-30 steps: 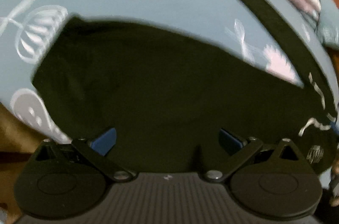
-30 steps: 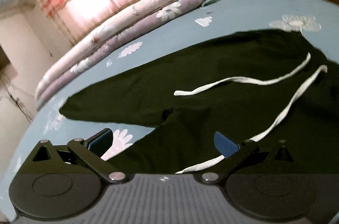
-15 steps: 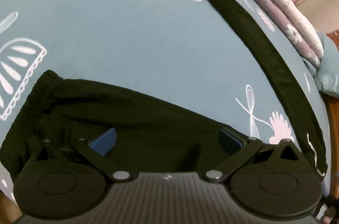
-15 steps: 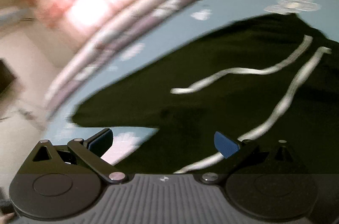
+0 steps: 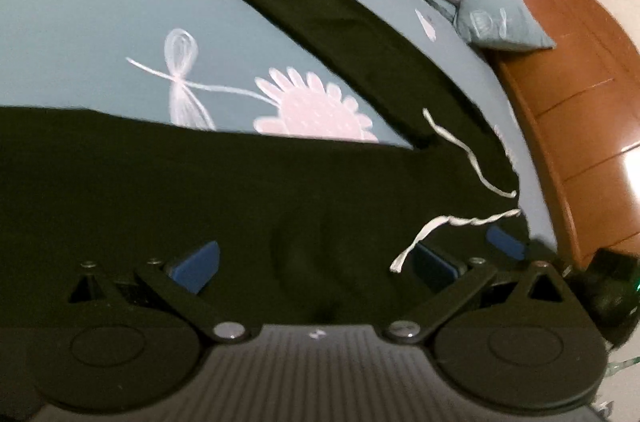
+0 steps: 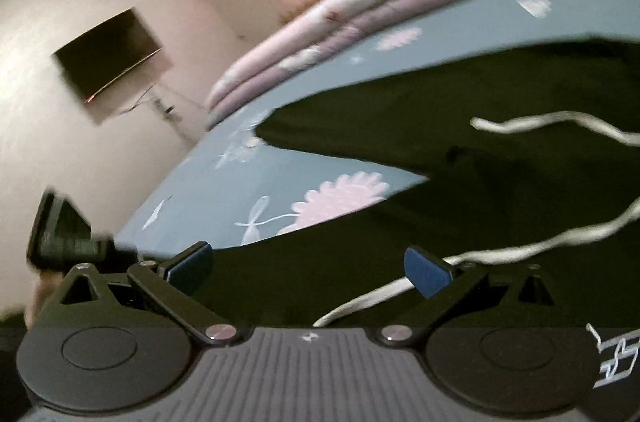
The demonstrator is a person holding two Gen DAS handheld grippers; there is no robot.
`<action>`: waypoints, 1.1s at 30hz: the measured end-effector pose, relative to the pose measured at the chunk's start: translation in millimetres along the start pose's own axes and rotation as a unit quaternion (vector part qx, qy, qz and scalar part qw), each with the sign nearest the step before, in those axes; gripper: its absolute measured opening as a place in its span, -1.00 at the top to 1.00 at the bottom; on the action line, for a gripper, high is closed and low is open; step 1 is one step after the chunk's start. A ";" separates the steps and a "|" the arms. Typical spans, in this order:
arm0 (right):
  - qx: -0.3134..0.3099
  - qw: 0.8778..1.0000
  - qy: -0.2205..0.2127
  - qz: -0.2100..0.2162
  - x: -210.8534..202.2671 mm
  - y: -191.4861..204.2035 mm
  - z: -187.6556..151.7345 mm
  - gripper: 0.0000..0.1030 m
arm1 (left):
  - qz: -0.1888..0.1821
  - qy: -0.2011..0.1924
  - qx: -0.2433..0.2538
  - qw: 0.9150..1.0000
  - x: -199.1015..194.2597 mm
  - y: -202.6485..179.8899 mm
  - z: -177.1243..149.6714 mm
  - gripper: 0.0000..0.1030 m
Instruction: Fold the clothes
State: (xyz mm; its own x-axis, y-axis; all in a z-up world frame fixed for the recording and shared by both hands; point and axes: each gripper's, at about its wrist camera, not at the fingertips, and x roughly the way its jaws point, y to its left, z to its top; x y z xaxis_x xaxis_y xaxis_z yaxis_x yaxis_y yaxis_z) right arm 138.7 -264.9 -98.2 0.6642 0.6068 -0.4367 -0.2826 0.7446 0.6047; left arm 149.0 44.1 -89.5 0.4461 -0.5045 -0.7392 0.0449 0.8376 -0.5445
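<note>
Trousers (image 5: 248,190) are lying spread flat on the bed (image 5: 80,34), legs splayed apart, looking soft, light and limp, likely best pinched at waistband or cuff, while left tool (image 5: 316,262) and right tool (image 6: 308,266) are hovering gaping, empty.

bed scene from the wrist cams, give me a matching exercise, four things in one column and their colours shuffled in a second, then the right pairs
Things:
1. trousers
2. drawstring
3. bed sheet
4. headboard

Colours:
a. blue with pale flower prints
b. reddish-brown
c. black
d. white

Pairs: 1-c, 2-d, 3-a, 4-b
</note>
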 end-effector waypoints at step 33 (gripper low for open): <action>0.212 0.964 -0.028 -0.158 -24.9 -90.6 0.0 -1.00 | -0.019 -0.015 0.052 0.998 15.3 -60.7 -9.2 -0.97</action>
State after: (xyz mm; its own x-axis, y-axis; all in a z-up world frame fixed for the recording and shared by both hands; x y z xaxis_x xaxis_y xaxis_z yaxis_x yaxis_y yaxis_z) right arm 147.8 -347.5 -142.1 0.7110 0.3430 -0.6139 0.2402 0.7020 0.6704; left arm 144.9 -16.3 -71.4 0.4687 -0.5314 -0.7056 0.1542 0.8357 -0.5270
